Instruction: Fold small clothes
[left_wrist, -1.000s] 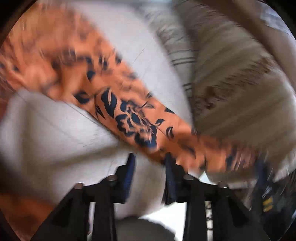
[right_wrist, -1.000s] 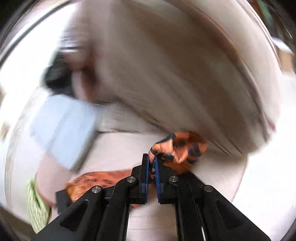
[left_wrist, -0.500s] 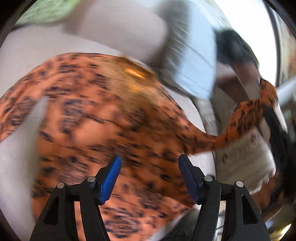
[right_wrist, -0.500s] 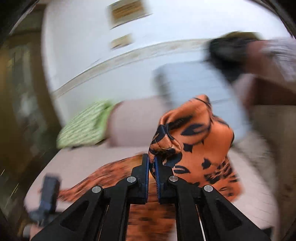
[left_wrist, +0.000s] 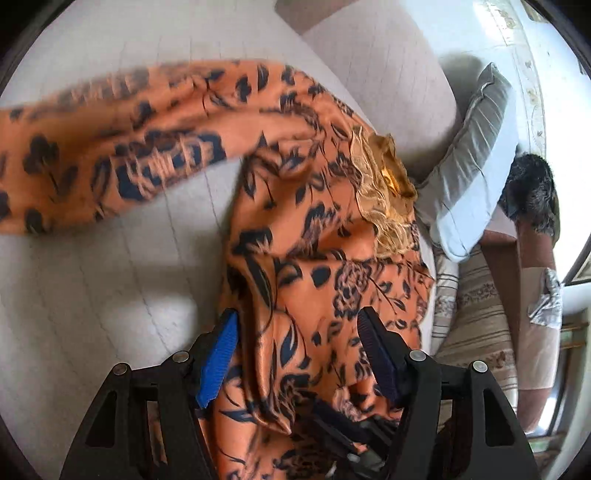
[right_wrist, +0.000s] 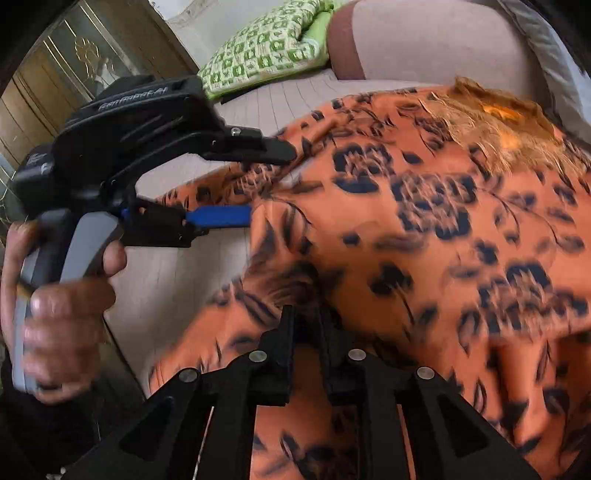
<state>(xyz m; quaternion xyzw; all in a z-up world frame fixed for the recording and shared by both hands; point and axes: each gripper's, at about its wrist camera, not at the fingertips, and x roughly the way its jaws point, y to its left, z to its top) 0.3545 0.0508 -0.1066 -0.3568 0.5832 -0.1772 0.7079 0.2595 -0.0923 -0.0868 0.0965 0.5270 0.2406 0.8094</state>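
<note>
Laying-out step: orange floral garment (left_wrist: 325, 258) spread on sofa (left_wrist: 110, 277), left claw (left_wrist: 299, 347) spread, right claw (right_wrist: 308, 325) just parting, cloth between; next, pinch an edge to fold.

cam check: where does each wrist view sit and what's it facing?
Left wrist: on the left claw, aimed down at the orange garment with dark floral print on a pale beige sofa; grey rectangular pillow at right. Own blue-padded fingers apart.

Right wrist: on the right claw, facing the same garment; green-checked cushion behind. Shows the person's left hand holding the left claw.

Shared: garment, sofa, left claw.
</note>
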